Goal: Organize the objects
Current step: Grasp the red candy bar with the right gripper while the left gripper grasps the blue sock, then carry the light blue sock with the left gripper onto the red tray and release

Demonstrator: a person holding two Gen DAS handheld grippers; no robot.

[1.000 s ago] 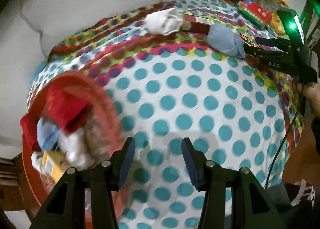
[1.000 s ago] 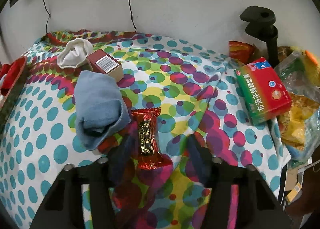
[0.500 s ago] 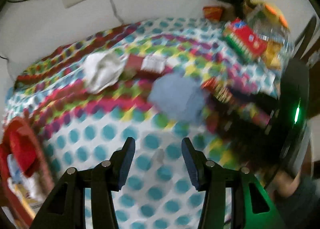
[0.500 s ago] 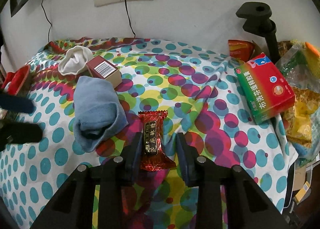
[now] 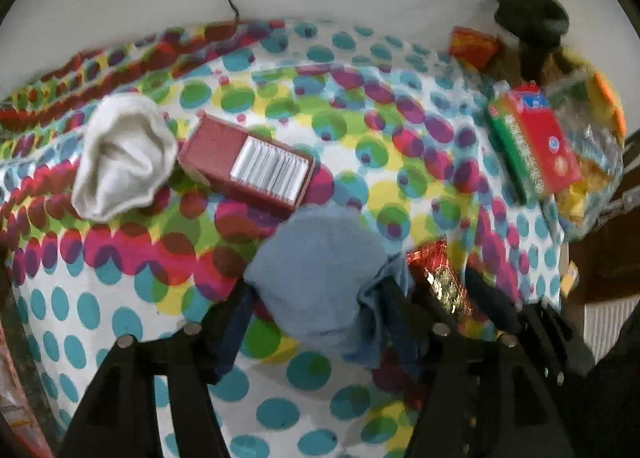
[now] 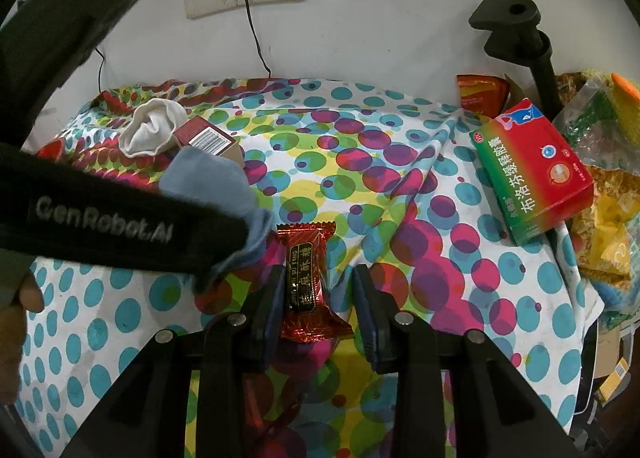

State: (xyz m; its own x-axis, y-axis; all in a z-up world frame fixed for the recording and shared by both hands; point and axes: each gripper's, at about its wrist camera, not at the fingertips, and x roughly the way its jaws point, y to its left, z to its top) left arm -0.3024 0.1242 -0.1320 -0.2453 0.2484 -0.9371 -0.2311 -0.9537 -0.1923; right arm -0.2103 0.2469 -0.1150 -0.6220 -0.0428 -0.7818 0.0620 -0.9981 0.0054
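Observation:
A blue sock [image 5: 316, 278] lies on the dotted cloth [image 5: 120, 322]. My left gripper [image 5: 316, 318] points down over it, its jaws opening wide, one on each side of the sock and not pressing it. Right beside the sock lies a red foil candy [image 6: 306, 270]. My right gripper [image 6: 320, 310] is shut on the candy, which still rests on the cloth. In the left wrist view that pair shows as the right gripper [image 5: 450, 290] around the candy [image 5: 436, 278]. The left tool's black body [image 6: 120, 226] crosses the right wrist view over the sock [image 6: 208, 182].
A white sock [image 5: 124, 158] and a red-brown box [image 5: 248, 162] lie behind the blue sock. At the right edge sit a red and green medicine box [image 6: 532, 170], snack bags [image 6: 608, 218] and a black clamp stand [image 6: 516, 30]. A wall stands close behind.
My left gripper swung from the red basket across the cloth to the blue sock, and its jaws now stand wider. My right gripper closed around the candy and then kept still.

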